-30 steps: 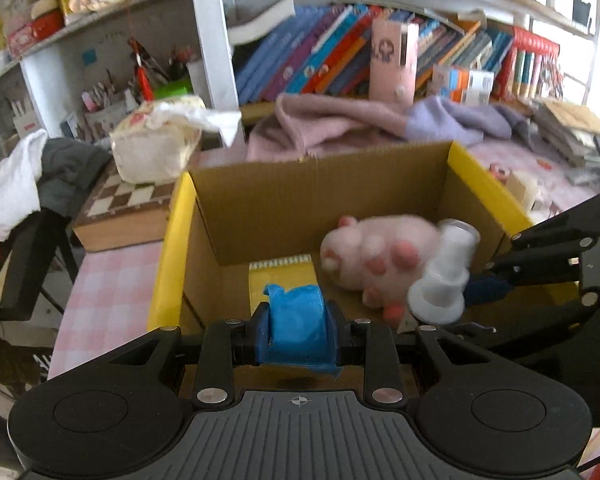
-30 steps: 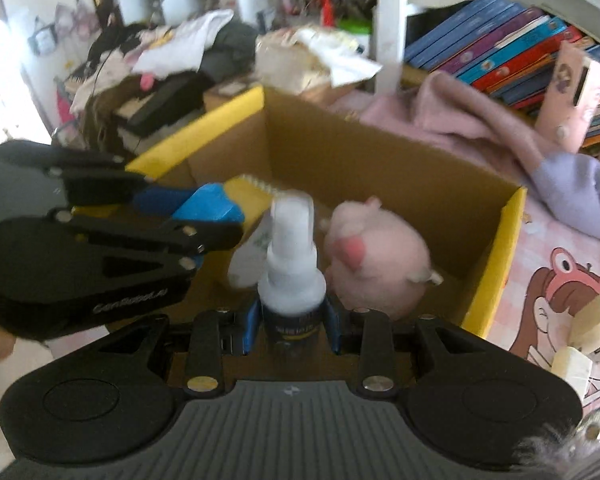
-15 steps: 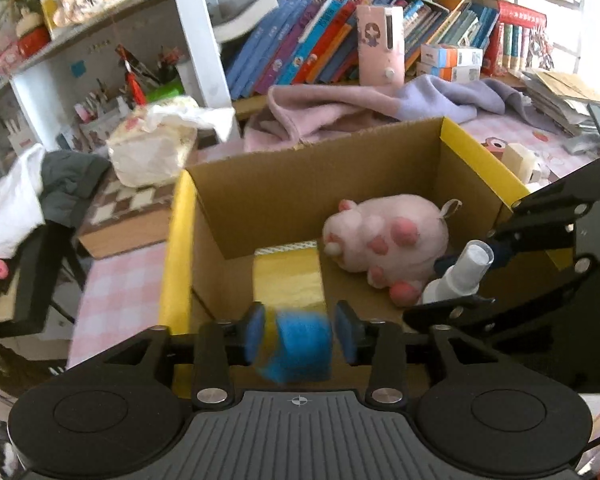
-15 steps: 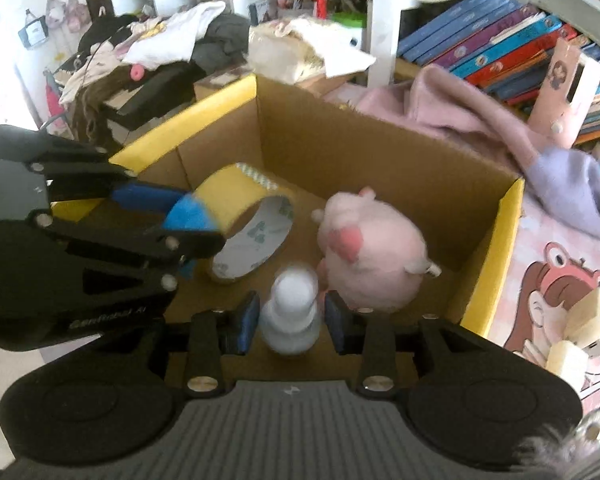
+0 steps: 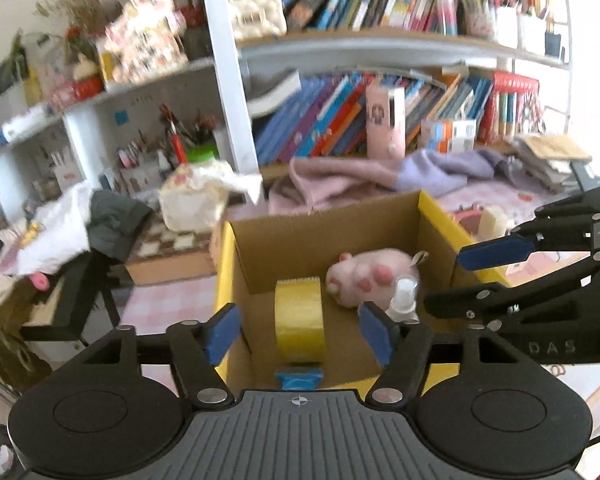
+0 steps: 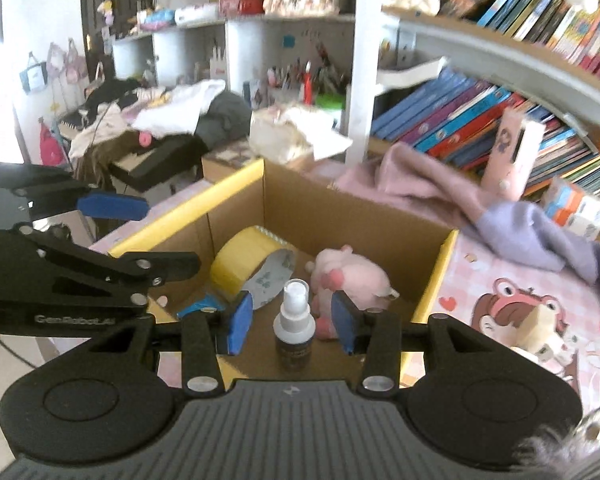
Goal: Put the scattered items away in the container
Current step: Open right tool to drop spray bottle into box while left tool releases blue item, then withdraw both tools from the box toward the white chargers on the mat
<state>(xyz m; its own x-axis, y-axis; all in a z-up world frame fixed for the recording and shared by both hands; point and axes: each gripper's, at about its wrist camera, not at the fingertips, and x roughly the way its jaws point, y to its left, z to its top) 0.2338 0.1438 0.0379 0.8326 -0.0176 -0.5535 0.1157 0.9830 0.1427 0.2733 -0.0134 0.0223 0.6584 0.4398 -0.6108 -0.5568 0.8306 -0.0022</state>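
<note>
A cardboard box [image 5: 225, 268] [image 6: 440, 276] with yellow rims holds a yellow tape roll [image 5: 299, 320] [image 6: 244, 258], a pink plush toy [image 5: 364, 276] [image 6: 352, 280], a small white-capped spray bottle [image 6: 295, 330] [image 5: 404, 296] and a blue object [image 5: 298, 378] [image 6: 198, 306]. My left gripper [image 5: 298, 334] hangs above the box's near side, jaws opening, nothing between them. My right gripper [image 6: 292, 320] is also opening; the bottle stands upright between its blue pads, untouched by either. Each gripper shows in the other's view: right gripper [image 5: 446, 280], left gripper [image 6: 164, 236].
Behind the box lie a pink and lilac cloth [image 5: 364, 176] [image 6: 440, 196], a tissue pack [image 5: 196, 200] and a checkered board box [image 5: 172, 256]. Bookshelves [image 5: 340, 120] fill the back. Cream blocks [image 6: 540, 336] sit on the pink cartoon tablecloth [image 6: 512, 308] to the right.
Both grippers let go: the blue object and the spray bottle now rest in the box. Both grippers have risen and drawn back, with their jaws spread wider.
</note>
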